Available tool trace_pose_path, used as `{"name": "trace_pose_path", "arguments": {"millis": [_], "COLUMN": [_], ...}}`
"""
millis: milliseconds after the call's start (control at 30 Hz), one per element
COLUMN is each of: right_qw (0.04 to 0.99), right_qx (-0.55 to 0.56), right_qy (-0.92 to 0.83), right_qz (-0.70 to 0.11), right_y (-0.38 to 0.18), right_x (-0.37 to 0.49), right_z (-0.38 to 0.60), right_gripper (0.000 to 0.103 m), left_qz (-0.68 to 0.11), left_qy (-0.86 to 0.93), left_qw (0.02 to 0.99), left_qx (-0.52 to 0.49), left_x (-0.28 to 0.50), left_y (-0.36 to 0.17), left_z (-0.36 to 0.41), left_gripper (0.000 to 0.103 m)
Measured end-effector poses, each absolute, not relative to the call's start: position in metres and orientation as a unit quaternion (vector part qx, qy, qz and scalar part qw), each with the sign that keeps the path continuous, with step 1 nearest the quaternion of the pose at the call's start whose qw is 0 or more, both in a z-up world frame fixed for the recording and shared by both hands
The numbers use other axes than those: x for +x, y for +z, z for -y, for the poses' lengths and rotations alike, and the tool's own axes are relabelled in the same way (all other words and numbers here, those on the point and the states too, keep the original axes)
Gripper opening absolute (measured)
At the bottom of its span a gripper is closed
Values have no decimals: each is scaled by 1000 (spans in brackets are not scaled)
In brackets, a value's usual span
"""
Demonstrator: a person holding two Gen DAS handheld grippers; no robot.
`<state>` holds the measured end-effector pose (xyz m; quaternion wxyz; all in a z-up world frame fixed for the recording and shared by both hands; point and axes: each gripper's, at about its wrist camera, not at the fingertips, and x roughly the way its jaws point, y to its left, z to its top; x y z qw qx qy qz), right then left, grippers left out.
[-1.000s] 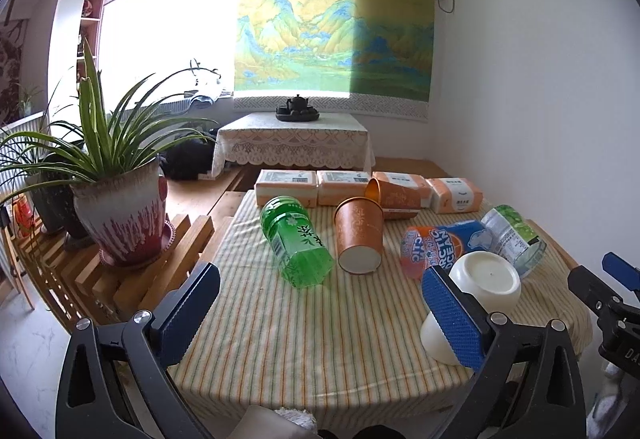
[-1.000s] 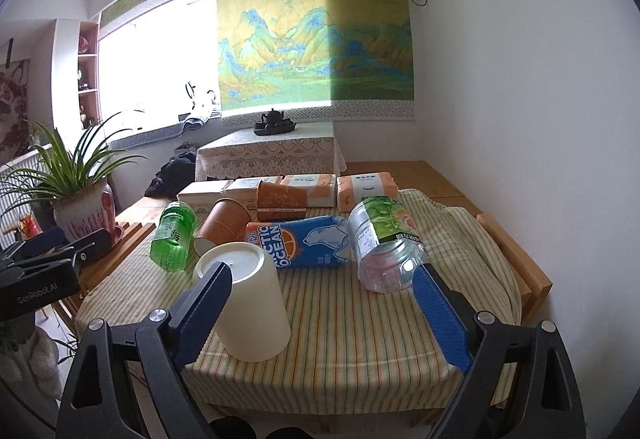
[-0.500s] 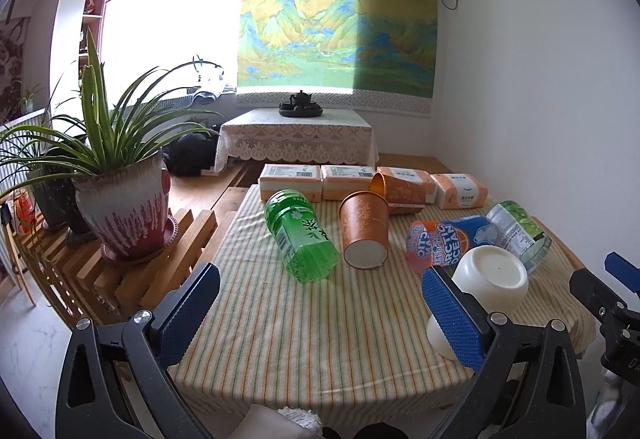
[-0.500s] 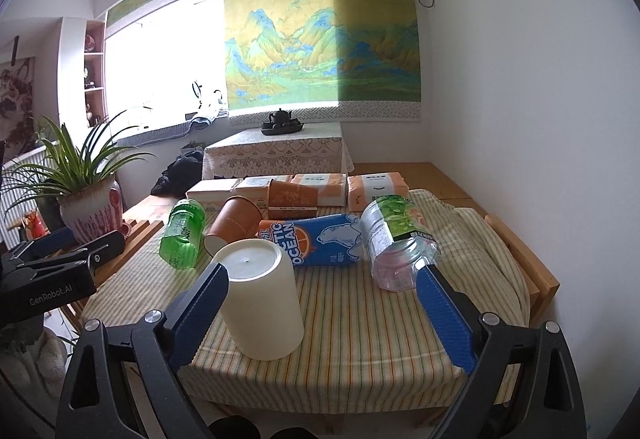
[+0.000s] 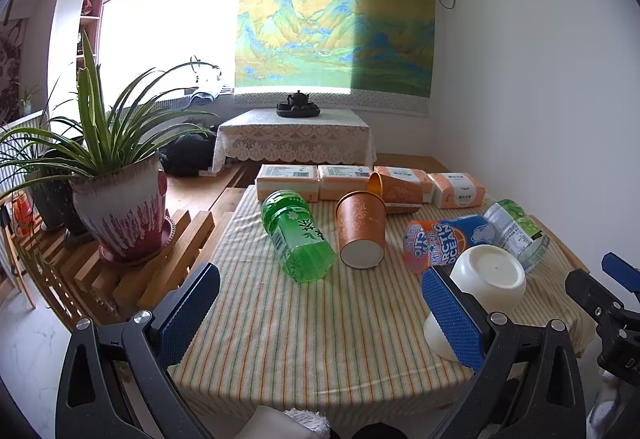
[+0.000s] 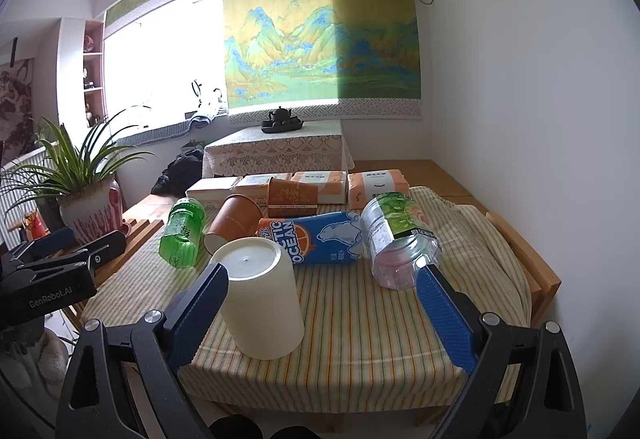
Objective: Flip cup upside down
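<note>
A cream cup [image 6: 262,303] stands upside down, base up, near the front edge of the striped table [image 6: 360,323]. It also shows in the left wrist view [image 5: 486,279], partly behind my left gripper's right finger. My right gripper [image 6: 320,319] is open and empty, held back from the table, its left finger beside the cup but apart from it. My left gripper [image 5: 320,315] is open and empty, held off the table's front left. Two orange paper cups [image 5: 361,235] lie on their sides in the middle.
A green bottle [image 5: 298,235], an Arctic Ocean can [image 5: 440,241] and a clear jar [image 6: 396,239] lie on the table. Tissue packs [image 5: 288,181] line its far edge. A potted plant [image 5: 116,203] stands on wooden slats at left. A white wall is at right.
Both grippers have drawn back and risen slightly from the table. The cream cup has stayed upside down in place. Both stay open.
</note>
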<state>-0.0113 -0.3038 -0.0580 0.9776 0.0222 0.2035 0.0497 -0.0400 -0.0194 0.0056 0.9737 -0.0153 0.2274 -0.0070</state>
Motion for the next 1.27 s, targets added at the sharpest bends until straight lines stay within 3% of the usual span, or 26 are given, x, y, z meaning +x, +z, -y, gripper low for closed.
{"name": "trace_pose_path", "arguments": {"millis": [1267], "right_qw": [974], "right_qx": [38], "right_qy": [44], "right_qz": [-220], "right_y": [-67], "right_x": [-5], "right_z": [309], "right_gripper": [93], "left_qz": [-230], "left_qy": [-11], "left_qw": [973], "left_qx": [-5], "left_x": [-34], "left_y": [1], "left_z": [24], "left_gripper": [102]}}
